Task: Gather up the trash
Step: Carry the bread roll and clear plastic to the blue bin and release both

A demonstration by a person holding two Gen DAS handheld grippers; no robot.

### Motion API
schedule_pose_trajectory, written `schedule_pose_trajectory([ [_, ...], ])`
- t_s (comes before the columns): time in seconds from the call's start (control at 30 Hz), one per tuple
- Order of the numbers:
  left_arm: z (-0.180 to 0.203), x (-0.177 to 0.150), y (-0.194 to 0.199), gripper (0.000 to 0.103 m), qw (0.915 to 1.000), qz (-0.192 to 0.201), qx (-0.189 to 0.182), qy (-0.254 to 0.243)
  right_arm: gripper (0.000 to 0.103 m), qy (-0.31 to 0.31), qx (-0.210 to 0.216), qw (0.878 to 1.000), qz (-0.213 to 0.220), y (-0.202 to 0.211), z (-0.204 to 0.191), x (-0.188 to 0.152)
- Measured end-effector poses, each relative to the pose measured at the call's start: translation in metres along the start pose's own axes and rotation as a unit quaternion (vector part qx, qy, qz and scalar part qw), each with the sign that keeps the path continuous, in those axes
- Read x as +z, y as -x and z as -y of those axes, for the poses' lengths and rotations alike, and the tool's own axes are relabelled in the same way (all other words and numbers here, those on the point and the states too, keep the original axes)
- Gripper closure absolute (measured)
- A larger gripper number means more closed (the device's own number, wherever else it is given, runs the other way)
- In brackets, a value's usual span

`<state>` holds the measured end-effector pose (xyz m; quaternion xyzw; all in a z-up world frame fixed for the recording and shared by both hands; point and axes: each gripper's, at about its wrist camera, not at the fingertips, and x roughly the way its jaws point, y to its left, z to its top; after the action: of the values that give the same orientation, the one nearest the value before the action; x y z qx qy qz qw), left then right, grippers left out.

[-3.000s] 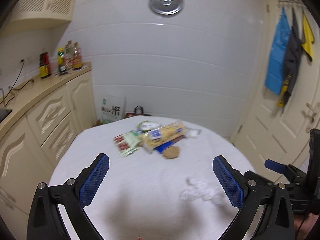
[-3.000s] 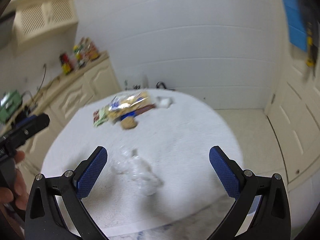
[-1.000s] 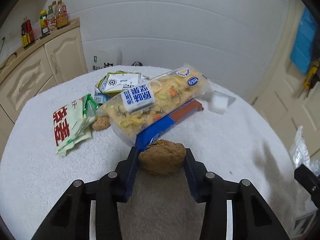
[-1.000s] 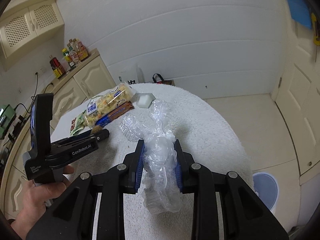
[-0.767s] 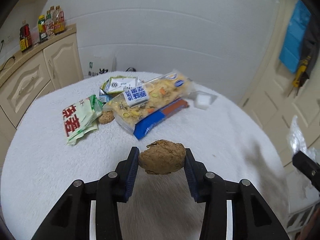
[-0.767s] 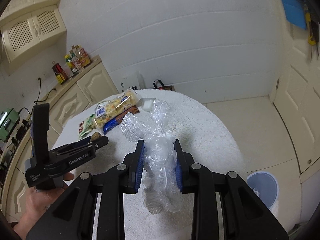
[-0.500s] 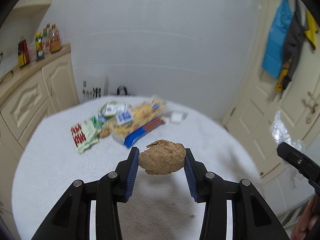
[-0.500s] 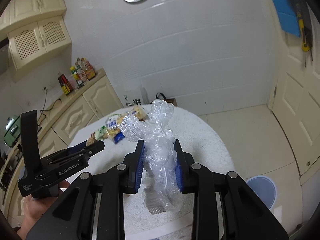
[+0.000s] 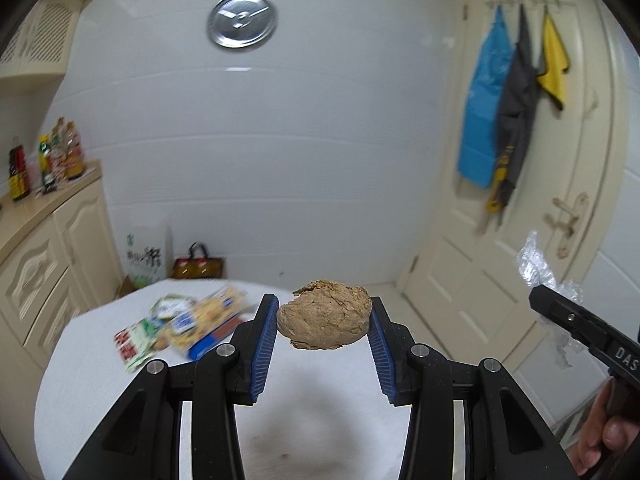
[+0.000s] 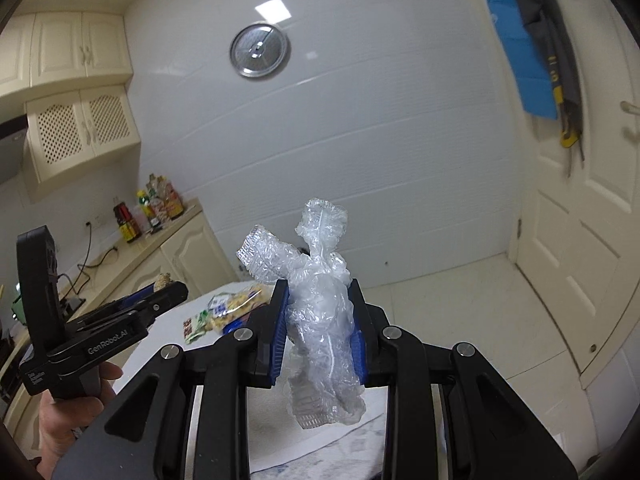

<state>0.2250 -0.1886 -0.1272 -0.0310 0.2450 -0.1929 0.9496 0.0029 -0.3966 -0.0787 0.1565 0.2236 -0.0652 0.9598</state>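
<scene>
Both clamped: left hand-held gripper (image 9: 323, 322) w/ brown lump (image 9: 325, 314), right hand-held gripper (image 10: 319, 322) w/ crumpled plastic (image 10: 320, 312); packets (image 9: 180, 326) blurred.

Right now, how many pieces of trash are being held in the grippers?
2. A brown crumbly lump sits clamped in the left hand-held gripper, and crumpled clear plastic wrap is clamped in the right hand-held gripper. Both are lifted above the table.

- round metal lid (image 9: 242, 20) hanging on white wall
- sauce bottles (image 9: 44, 160) standing on cream counter (image 9: 24, 216)
- blue, grey, yellow cloths (image 9: 516, 92) hanging on door (image 9: 532, 208)
- red bag (image 9: 199, 266) sitting on floor by wall
</scene>
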Motion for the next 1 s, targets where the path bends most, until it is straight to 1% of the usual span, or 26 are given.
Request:
schedule_pose_trajectory([
  [0.07, 0.017, 0.004, 0.004, 0.063, 0.9998, 0.011, -0.015, -0.009, 0.076, -0.004, -0.017, 1.000, 0.015, 0.014, 0.013, 0.006],
  [0.2, 0.049, 0.009, 0.000, 0.063, 0.9982, 0.018, -0.050, -0.028, 0.076, -0.020, -0.049, 0.998, 0.035, 0.037, 0.043, 0.015],
  [0.37, 0.092, 0.011, -0.027, 0.063, 0.9939, 0.007, -0.096, -0.054, 0.076, -0.056, -0.102, 0.992, 0.049, 0.063, 0.100, 0.016],
  [0.43, 0.105, 0.013, -0.047, 0.063, 0.9917, -0.003, -0.111, -0.065, 0.076, -0.068, -0.119, 0.989, 0.049, 0.070, 0.120, 0.013],
  [0.53, 0.130, 0.010, -0.075, 0.063, 0.9877, -0.030, -0.132, -0.079, 0.076, -0.098, -0.148, 0.983, 0.040, 0.074, 0.160, 0.002],
  [0.6, 0.149, 0.004, -0.097, 0.063, 0.9847, -0.052, -0.138, -0.094, 0.076, -0.119, -0.165, 0.979, 0.028, 0.070, 0.184, -0.007],
  [0.73, 0.178, -0.025, -0.152, 0.063, 0.9749, -0.122, -0.142, -0.120, 0.076, -0.163, -0.180, 0.970, -0.008, 0.054, 0.231, -0.033],
  [0.77, 0.184, -0.035, -0.167, 0.063, 0.9719, -0.141, -0.140, -0.127, 0.076, -0.173, -0.186, 0.967, -0.024, 0.044, 0.246, -0.044],
  [0.87, 0.198, -0.057, -0.202, 0.063, 0.9625, -0.187, -0.138, -0.140, 0.076, -0.206, -0.182, 0.960, -0.057, 0.020, 0.279, -0.068],
  [0.97, 0.211, -0.081, -0.242, 0.063, 0.9472, -0.242, -0.140, -0.157, 0.076, -0.234, -0.175, 0.952, -0.089, -0.006, 0.306, -0.090],
  [1.0, 0.213, -0.084, -0.253, 0.063, 0.9441, -0.250, -0.138, -0.164, 0.076, -0.240, -0.172, 0.950, -0.096, -0.013, 0.312, -0.096],
])
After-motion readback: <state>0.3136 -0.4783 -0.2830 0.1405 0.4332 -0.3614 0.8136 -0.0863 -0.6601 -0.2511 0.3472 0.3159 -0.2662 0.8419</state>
